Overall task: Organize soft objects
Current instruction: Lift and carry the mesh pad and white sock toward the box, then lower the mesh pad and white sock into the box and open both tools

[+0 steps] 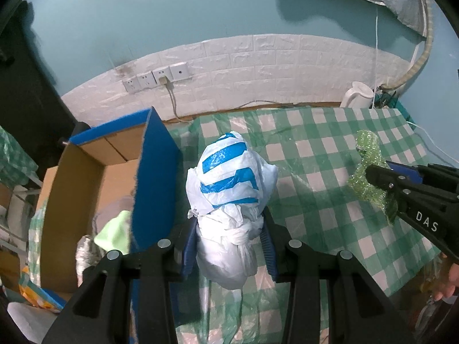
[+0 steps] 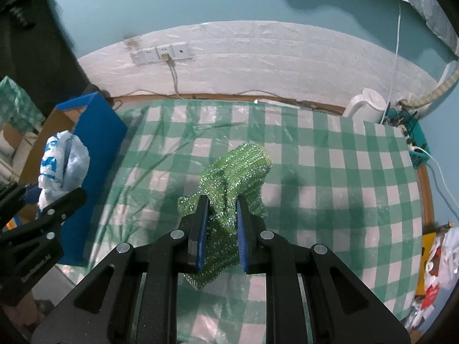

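Observation:
My left gripper (image 1: 228,229) is shut on a knotted white plastic bag with blue stripes (image 1: 229,189), held above the checkered tablecloth beside the open cardboard box (image 1: 86,172). The bag also shows at the left of the right wrist view (image 2: 61,163). My right gripper (image 2: 222,209) is shut on a sparkly green mesh cloth (image 2: 241,169), held above the table. That cloth (image 1: 365,172) and the right gripper (image 1: 381,182) show at the right of the left wrist view.
The box has blue outer walls (image 1: 156,177) and holds a light green cloth (image 1: 114,235) and a grey item. A green-and-white checkered cloth (image 2: 330,186) covers the table. A white kettle (image 2: 365,106) stands at the back right. Wall sockets (image 1: 156,78) and cables run behind.

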Motion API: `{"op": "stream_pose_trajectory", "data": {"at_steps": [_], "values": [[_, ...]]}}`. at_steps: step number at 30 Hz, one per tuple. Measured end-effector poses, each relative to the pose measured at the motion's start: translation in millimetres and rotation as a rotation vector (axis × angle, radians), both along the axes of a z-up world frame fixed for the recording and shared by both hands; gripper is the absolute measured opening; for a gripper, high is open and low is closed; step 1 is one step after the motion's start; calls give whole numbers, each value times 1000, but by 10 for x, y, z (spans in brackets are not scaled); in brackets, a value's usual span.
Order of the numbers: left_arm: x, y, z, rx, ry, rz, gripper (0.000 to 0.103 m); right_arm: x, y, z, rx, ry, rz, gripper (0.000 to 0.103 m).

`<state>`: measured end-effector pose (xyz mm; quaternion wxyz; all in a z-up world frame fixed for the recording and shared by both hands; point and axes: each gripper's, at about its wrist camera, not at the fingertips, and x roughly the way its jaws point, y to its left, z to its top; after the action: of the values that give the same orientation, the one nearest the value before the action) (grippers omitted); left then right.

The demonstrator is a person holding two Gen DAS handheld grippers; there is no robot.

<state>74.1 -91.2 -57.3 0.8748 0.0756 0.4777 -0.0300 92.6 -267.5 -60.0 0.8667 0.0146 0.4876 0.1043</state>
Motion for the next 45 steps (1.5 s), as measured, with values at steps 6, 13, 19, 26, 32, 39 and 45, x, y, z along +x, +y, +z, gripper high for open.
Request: {"op": "stream_pose_trajectory", "data": {"at_steps": [6, 13, 19, 26, 32, 39, 45], "values": [[-115, 91, 198, 1, -31, 4, 40, -107, 146, 241, 28, -27, 34, 16], [-228, 247, 365, 5, -63, 31, 40, -172, 407, 484, 46, -61, 92, 16], [-349, 416, 440, 8, -78, 56, 40, -245, 634, 614, 49, -83, 144, 16], [-438, 697, 461, -1, -76, 99, 40, -281, 917, 630, 47, -80, 196, 16], [-467, 967, 456, -15, -71, 151, 40, -289, 1230, 623, 49, -74, 244, 16], [-468, 1271, 413, -20, -66, 206, 40, -248, 1635, 609, 52, -68, 299, 16], [-474, 1521, 340, -27, -57, 255, 40, -207, 1969, 590, 55, -65, 343, 16]]}}
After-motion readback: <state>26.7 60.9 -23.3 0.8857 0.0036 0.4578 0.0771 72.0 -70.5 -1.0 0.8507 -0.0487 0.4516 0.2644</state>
